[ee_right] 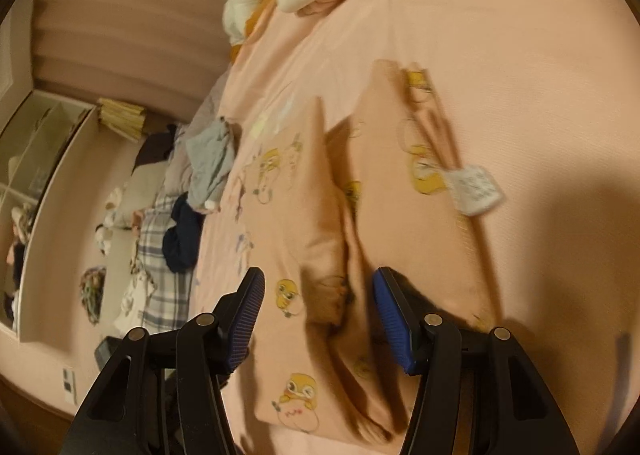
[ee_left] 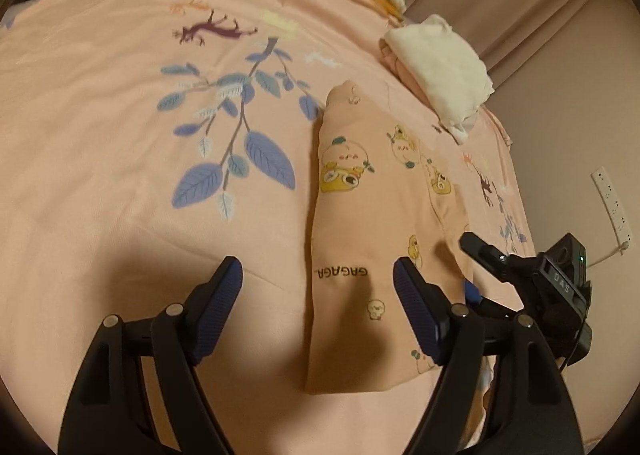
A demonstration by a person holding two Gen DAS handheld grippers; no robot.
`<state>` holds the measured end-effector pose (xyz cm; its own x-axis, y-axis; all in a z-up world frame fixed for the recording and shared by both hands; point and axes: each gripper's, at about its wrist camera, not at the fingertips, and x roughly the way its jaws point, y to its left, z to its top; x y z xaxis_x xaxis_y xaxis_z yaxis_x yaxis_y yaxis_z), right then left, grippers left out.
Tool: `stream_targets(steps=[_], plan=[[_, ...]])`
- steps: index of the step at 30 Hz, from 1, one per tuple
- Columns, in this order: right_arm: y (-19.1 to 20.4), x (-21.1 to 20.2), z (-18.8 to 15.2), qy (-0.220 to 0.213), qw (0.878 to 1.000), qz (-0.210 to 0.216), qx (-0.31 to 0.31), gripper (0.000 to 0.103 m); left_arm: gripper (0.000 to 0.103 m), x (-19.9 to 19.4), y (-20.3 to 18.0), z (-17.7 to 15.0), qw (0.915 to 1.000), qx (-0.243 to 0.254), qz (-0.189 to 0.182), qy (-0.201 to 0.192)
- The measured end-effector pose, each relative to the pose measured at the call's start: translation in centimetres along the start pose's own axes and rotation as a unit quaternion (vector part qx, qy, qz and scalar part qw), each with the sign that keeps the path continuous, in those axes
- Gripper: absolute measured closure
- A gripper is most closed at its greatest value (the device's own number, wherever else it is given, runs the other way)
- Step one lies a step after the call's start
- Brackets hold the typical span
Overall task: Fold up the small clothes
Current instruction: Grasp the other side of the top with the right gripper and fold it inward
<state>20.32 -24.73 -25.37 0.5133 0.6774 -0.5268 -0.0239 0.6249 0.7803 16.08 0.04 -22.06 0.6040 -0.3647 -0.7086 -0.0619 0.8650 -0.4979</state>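
Now both grippers' jaws gape, released, over the pink printed garment [ee_left: 360, 223].

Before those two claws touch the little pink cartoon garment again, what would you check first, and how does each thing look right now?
1. Left claw open and empty: ok, nothing between its pads.
2. Right claw open and empty: ok, its pads stand apart above the cloth.
3. Pink garment lying on the bedspread, held by neither claw: ok.
4. Garment folded neatly: not ok; in the right wrist view two folded parts bulge, and a white label sticks out.
5. Folded white stack lies apart from the garment: ok.
6. Claws clear of each other: cannot tell; they are close.
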Motion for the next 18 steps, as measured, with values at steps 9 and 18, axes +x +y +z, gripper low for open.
stream_targets(steps=[9,18], plan=[[-0.3,1.8,-0.4,-0.013,1.000,0.001,-0.013,0.086,0.025,2.1,-1.3,-1.2,0.9978,0.030,-0.018,0.056],[0.2,-1.9,0.1,-0.066,0.994,0.075,-0.032,0.087,0.025,2.4,-0.2,-1.2,0.9974,0.019,-0.031,0.062]])
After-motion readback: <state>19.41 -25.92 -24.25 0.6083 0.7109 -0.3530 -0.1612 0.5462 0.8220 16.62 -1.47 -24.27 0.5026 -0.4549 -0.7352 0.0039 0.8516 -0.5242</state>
